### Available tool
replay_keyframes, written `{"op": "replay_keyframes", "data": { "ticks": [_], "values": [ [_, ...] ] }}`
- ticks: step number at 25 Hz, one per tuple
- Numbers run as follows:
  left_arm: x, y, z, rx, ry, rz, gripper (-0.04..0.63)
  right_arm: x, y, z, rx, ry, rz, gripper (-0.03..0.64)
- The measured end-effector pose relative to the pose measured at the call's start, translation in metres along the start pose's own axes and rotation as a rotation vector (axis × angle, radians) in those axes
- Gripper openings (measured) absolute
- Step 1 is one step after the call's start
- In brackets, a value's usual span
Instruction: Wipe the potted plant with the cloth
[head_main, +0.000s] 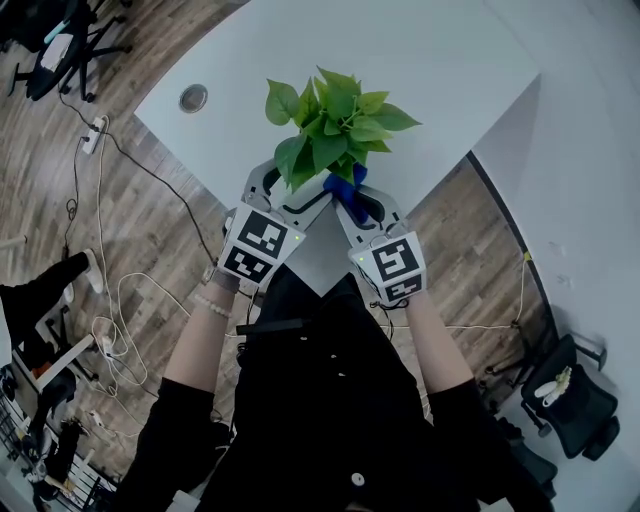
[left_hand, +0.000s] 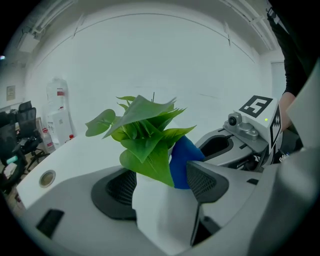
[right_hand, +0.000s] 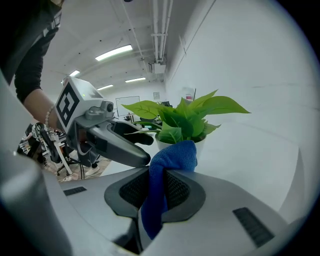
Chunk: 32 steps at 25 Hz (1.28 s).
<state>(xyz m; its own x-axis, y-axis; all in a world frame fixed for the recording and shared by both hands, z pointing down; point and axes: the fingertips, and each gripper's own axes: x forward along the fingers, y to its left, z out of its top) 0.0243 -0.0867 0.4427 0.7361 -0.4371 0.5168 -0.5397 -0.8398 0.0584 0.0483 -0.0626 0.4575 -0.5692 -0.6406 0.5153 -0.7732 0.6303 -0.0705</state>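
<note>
The left gripper (left_hand: 161, 184) has its jaws wide apart, and the pot (left_hand: 165, 212) of the potted plant (left_hand: 145, 127) fills the gap between them. One dark pad lies against each side of the white pot, so the gripper is clamped on it. The right gripper (right_hand: 157, 189) has its jaws nearly together and pinches the blue cloth (right_hand: 172, 155). The cloth rises above the pads as a folded lump, and its other end hangs down between the jaws. This lump is just beside the rim of the pot, under the lower green leaves (head_main: 335, 125). Whether it touches a leaf I cannot tell. From the head view, both grippers point toward the plant, close to each other. The plant is at the near corner of the white table (head_main: 450, 80).
</note>
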Motion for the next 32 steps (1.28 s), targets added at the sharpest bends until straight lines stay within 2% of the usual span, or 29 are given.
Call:
{"op": "replay_keyframes", "data": {
  "ticks": [5,7,9,12,17,26,32],
  "values": [
    [-0.018,0.002,0.0,-0.011,-0.011,0.055,0.307,-0.015,0.0,0.005,-0.007,-0.012,-0.027,0.084],
    [-0.026,0.002,0.001,-0.008,-0.016,0.076,0.286,-0.023,-0.001,0.006,-0.009,-0.015,-0.048,0.084],
    [-0.035,0.002,0.005,0.004,-0.022,0.099,0.237,-0.032,-0.002,0.009,-0.013,-0.019,-0.068,0.084],
    [-0.048,0.004,0.012,0.018,-0.032,0.142,0.129,-0.046,-0.003,0.018,-0.023,-0.031,-0.092,0.084],
    [-0.068,0.009,0.026,0.009,-0.056,0.21,0.041,-0.068,-0.003,0.042,-0.05,-0.065,-0.124,0.084],
    [-0.1,-0.006,0.074,0.042,-0.156,0.253,0.017,-0.107,-0.001,0.09,-0.06,-0.192,-0.16,0.084],
    [-0.12,-0.015,0.102,0.057,-0.211,0.273,0.015,-0.128,0.004,0.123,-0.119,-0.264,-0.164,0.084]
  ]
}}
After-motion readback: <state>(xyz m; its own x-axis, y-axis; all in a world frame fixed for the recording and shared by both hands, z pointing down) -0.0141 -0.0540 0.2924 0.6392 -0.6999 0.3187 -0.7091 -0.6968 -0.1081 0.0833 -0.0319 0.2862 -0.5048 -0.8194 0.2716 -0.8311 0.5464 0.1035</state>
